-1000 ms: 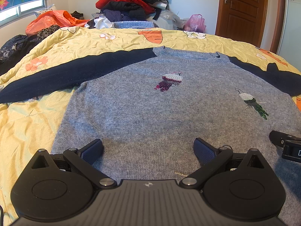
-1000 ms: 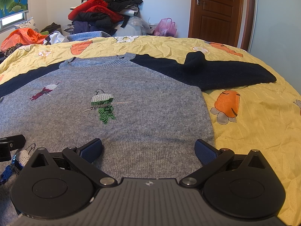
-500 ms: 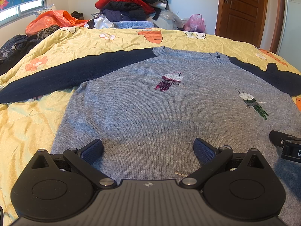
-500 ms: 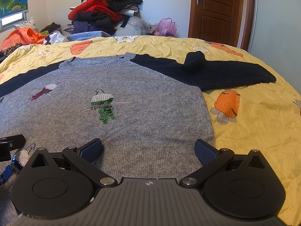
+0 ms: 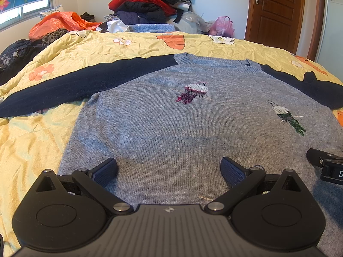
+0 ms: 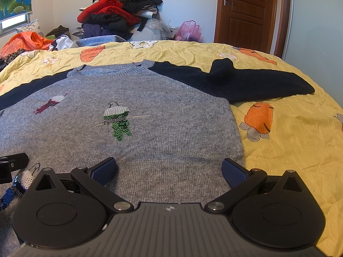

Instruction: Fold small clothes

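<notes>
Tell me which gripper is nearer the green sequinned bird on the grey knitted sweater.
Right. The right gripper hovers open over the hem with the green sequinned bird just ahead, slightly left. The left gripper sits further left; the bird lies far to its right.

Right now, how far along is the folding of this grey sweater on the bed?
Done: the grey sweater lies spread flat, front up, on the yellow quilt, both navy sleeves stretched outward. In hand: nothing; the left gripper and right gripper are open above the hem, gripping no fabric. Left: every fold, since sleeves and body show none yet.
</notes>
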`<action>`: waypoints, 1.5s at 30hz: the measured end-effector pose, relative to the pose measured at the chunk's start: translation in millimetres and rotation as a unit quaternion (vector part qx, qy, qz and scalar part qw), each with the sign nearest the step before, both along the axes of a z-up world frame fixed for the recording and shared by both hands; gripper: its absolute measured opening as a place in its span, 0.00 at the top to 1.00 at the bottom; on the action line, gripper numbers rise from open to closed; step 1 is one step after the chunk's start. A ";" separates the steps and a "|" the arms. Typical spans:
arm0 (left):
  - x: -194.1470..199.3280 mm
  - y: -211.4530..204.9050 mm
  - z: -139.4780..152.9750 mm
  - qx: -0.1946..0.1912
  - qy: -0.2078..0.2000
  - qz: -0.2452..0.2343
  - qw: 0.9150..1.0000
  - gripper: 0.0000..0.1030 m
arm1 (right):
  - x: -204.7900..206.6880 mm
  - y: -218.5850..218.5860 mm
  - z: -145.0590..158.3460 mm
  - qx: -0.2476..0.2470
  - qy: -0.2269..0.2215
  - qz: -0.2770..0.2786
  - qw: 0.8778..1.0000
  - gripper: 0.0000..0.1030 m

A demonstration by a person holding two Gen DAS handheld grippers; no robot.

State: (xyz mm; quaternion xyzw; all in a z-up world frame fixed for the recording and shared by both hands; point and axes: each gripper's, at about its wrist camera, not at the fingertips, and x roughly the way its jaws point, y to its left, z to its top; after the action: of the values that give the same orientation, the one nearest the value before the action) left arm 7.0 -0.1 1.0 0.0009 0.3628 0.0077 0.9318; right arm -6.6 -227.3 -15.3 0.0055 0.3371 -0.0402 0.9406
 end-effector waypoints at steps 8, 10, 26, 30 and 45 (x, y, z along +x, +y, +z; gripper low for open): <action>0.0 0.1 0.0 0.000 0.000 0.000 1.000 0.00 | 0.0 0.0 -0.1 0.000 0.000 0.000 1.000 0.00; 0.0 0.2 0.0 0.000 0.000 0.000 1.000 0.00 | 1.1 -1.0 -0.5 0.000 0.000 0.000 1.000 0.00; -0.1 0.0 0.1 0.000 0.000 0.000 1.000 0.00 | 45.9 -150.1 46.9 0.144 -0.063 -0.026 0.987 0.00; 0.0 0.2 0.1 0.000 0.000 0.000 1.000 0.00 | 57.0 -268.4 47.9 0.391 -0.136 -0.135 0.900 0.00; -0.1 0.4 0.1 -0.001 0.000 0.000 1.000 0.00 | 108.4 -410.5 -2.1 0.447 -0.156 -0.331 0.817 0.17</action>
State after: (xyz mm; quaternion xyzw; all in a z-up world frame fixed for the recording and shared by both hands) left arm 6.9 0.3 1.1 0.0000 0.3625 0.0073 0.9320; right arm 101.8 -637.8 -17.4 0.5423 0.1445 -0.1923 0.8050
